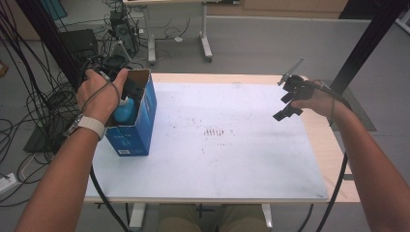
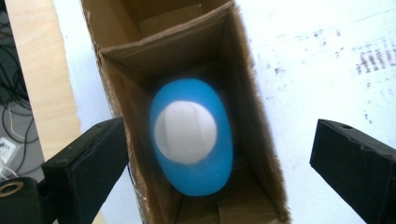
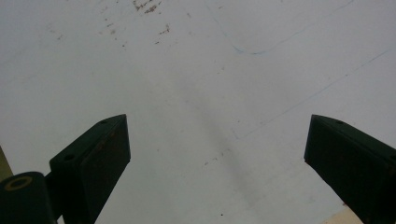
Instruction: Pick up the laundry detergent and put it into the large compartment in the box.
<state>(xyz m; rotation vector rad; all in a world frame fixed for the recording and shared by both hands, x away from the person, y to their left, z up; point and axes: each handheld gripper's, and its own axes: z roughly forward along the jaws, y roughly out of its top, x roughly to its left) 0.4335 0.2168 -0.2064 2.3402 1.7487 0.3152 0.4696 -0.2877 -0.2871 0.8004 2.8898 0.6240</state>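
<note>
A blue cardboard box (image 1: 138, 128) stands open-topped at the table's left edge. Inside it is a blue rounded object (image 2: 196, 172) with a white round top (image 2: 185, 132), blurred in the left gripper view. My left gripper (image 2: 219, 135) hangs over the box mouth with its jaws wide apart and nothing between them; in the high view the left gripper (image 1: 129, 89) sits just above the blue object (image 1: 124, 111). My right gripper (image 1: 288, 104) hovers over the table's right side, and in its own view the right gripper (image 3: 215, 130) stands open above bare white sheet.
A white sheet (image 1: 227, 159) with dark smudges covers the wooden table (image 1: 333, 159). Cables (image 1: 34, 101) lie on the floor at the left, beside black posts (image 1: 48, 34). Another table's legs (image 1: 205, 43) stand behind.
</note>
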